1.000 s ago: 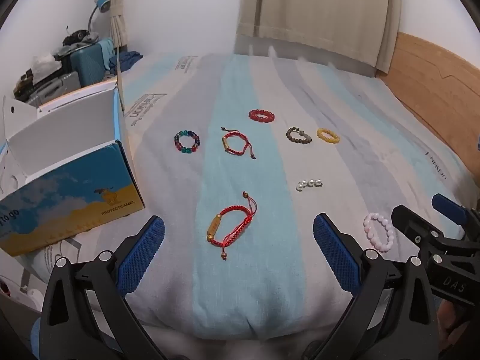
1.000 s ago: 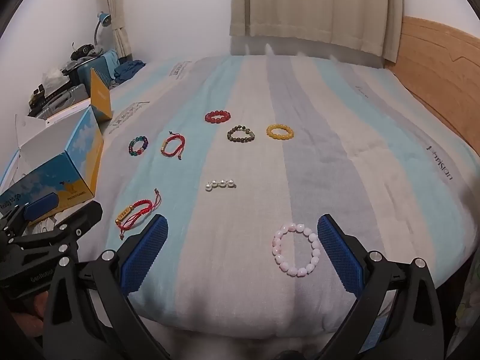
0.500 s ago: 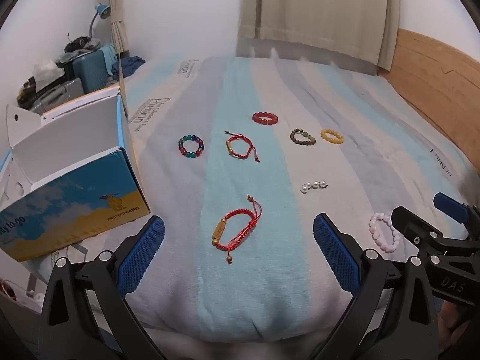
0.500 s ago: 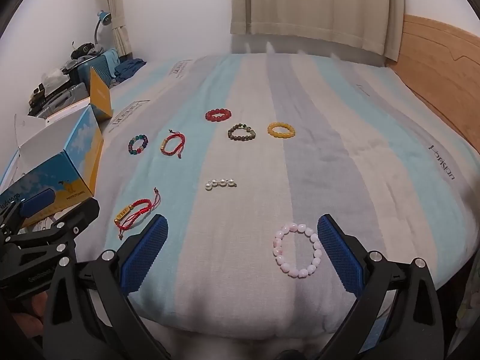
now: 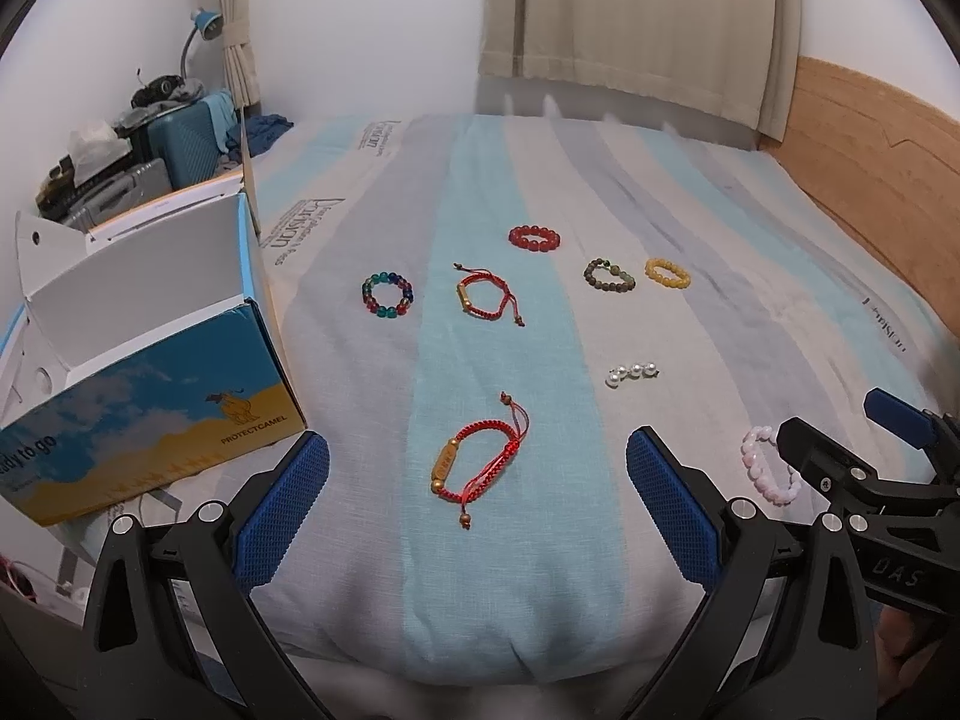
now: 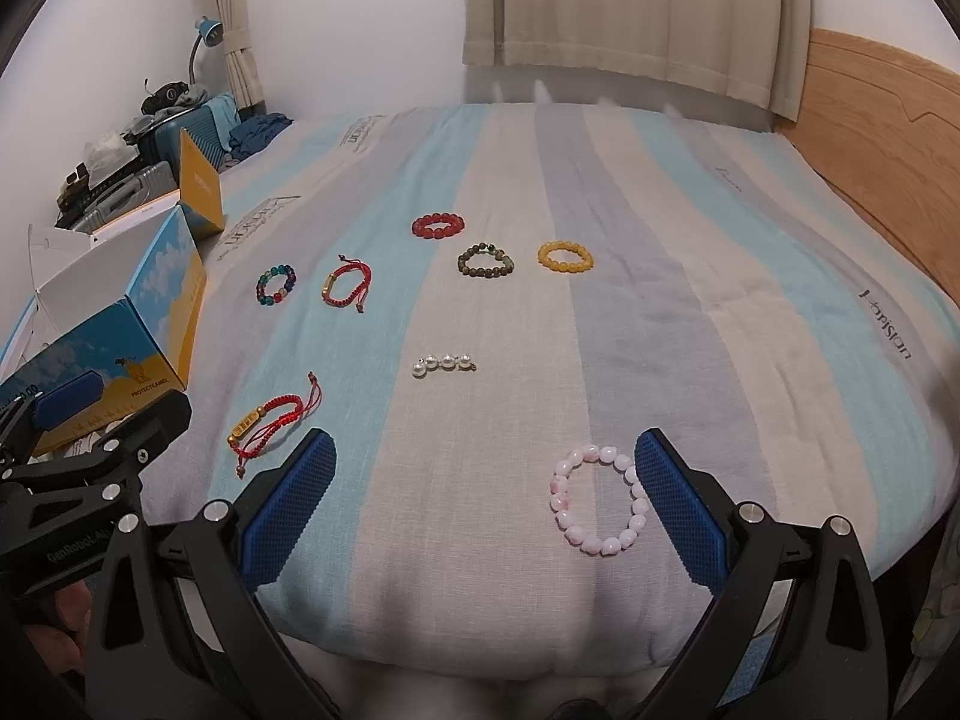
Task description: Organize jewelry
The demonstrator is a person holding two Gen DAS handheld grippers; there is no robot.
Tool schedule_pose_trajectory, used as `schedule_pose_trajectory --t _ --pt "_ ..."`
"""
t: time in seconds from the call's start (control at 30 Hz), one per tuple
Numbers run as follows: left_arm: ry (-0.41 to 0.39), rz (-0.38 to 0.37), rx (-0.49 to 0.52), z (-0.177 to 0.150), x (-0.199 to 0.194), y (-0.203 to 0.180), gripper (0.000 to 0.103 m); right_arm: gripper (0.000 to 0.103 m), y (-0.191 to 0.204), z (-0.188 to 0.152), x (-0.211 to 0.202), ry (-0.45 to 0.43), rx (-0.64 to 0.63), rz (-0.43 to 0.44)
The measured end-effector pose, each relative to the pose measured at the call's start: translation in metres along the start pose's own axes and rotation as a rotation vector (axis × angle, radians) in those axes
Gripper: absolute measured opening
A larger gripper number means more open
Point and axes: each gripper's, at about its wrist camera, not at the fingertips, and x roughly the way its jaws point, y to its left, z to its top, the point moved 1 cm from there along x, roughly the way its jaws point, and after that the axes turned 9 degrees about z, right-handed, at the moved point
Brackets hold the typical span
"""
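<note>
From the left wrist camera, the left gripper hangs over the near edge of the striped bed with its jaws spread wide and nothing between them. Just ahead of its blue pads lies a red cord bracelet with a gold tube bead, flat on the turquoise stripe. Farther up the bed sit a multicoloured bead bracelet, a second red cord bracelet, a red bead bracelet, a dark green-brown bead bracelet and a yellow bead bracelet. A short pearl strand lies toward the right. At the bed's left edge stands an open blue and yellow cardboard box.

From the right wrist camera, the right gripper is likewise released, jaws wide apart, holding nothing. A pink bead bracelet rests near the bed's near edge, just beside the inner face of the right-hand pad; whether they touch I cannot tell. The pearl strand lies well beyond it, mid-bed. The left gripper's black frame shows at the left, by the box.
</note>
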Motion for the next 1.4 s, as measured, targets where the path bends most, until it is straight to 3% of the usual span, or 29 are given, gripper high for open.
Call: schedule_pose_trajectory --t 1.4 --pt "0.009 0.015 0.031 -0.0007 0.0038 -0.0025 0.097 0.096 -0.0064 -0.0004 0.0051 0.009 0.009 -0.007"
